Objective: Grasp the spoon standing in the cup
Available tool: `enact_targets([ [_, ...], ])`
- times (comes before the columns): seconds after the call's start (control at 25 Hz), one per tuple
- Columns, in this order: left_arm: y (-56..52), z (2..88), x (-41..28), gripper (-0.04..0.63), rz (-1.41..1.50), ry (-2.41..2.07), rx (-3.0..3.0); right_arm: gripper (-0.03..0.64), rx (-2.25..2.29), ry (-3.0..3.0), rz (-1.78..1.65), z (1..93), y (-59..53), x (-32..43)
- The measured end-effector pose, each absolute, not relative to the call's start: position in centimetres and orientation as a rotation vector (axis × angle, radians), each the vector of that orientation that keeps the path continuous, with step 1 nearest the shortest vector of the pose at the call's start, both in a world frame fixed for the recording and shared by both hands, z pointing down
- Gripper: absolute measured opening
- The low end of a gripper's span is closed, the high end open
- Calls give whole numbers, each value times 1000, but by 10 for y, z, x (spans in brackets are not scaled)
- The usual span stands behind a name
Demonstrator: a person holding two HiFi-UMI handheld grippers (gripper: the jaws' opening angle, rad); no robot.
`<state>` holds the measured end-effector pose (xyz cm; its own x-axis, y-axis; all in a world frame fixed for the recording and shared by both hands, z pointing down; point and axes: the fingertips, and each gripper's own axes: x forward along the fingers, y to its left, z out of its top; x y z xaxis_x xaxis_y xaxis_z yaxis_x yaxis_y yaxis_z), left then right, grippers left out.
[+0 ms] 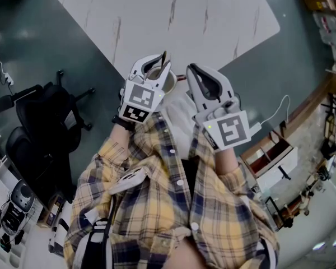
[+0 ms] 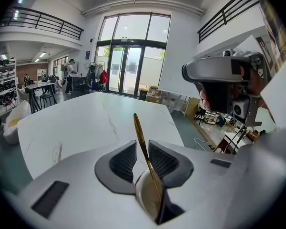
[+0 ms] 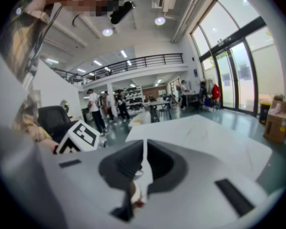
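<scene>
"Fingers (image 2: 123, 162) of the left gripper (image 2: 142, 146) stand parted, with the gold spoon (image 2: 139, 132) rising between them. It isn't clamped yet and leans nearer one pad than the other. What's the worst that could happen?"

"Knocking over the cup (image 2: 146, 195). It sits low, right under the fingers, apparently at the near corner of the table (image 2: 86, 123) — a sideways shove as they squeeze could tip it off the edge."

"And after that?"

"The spoon swivelling. It leans in the cup, so a pinch that catches it off-centre may lever it against the cup's wall, or let the slim handle slide out."

"The right gripper (image 3: 144, 149)?"

"Least worry. Its fingers are drawn almost together, with a thin white sliver between them — something pinched or just table seen through the gap, I can't tell. It hangs close beside the left one, so at most it bumps it."
</scene>
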<state>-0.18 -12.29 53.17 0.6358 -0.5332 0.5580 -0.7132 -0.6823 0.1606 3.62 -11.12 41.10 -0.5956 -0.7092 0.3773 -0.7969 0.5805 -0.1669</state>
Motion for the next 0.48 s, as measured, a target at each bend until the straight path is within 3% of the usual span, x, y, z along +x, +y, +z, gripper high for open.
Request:
enact_targets([
  [0.48, -124, 527, -3, 34, 644, -992, 2496, 40, 1217, -2575, 452, 410, -111, 31],
])
